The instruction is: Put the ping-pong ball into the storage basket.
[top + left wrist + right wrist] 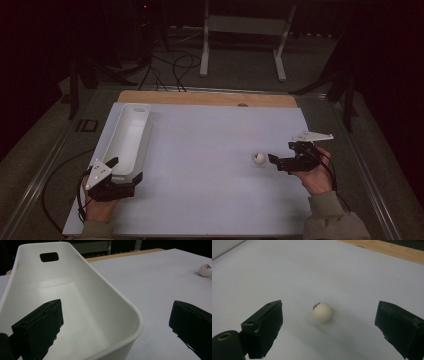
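Your right gripper (328,322), fingers apart, faces a small white ball (322,312) (dark print on top); left gripper (116,325) fingers apart.

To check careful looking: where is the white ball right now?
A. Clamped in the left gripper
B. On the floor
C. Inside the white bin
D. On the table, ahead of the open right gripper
D: the ball rests on the table, ahead of the open right gripper, untouched.

We saw a counter (210,195) covered by a pale sheet, with a wooden strip bare along its far edge. A long white bin (127,137) lay at its left, a small white ball (259,158) toward the right.
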The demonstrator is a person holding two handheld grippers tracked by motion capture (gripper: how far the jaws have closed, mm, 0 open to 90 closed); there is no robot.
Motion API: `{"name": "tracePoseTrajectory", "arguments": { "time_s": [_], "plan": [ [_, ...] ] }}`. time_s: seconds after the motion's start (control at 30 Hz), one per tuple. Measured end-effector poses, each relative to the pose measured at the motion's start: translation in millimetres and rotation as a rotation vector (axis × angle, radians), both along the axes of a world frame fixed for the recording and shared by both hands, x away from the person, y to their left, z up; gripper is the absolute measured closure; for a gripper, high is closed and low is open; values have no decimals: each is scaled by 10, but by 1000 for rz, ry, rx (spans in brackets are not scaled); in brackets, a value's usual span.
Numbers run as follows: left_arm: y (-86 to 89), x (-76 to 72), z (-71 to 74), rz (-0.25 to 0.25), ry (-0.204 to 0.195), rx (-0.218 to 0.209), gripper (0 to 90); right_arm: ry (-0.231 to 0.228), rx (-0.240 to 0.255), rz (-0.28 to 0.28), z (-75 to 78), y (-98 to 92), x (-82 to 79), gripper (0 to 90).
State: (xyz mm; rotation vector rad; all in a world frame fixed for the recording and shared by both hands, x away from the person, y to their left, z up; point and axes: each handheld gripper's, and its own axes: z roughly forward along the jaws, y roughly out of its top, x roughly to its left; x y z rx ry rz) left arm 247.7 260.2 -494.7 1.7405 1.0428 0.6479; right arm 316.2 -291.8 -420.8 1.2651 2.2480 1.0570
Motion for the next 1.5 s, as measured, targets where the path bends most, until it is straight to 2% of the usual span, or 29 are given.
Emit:
{"name": "tracePoseTrajectory", "arguments": {
  "time_s": [0.37, 0.67, 1.5],
  "plan": [
    [0, 0, -1, 0, -1, -1, 0, 13, -23, 4, 11, 50, 85, 74],
    [1, 0, -1, -2, -1, -1, 0, 41, -52, 14, -38, 100, 196, 74],
    [2, -1, -2, -3, -3, -1, 0, 60, -91, 49, -29, 207, 368, 75]
  ]
}}
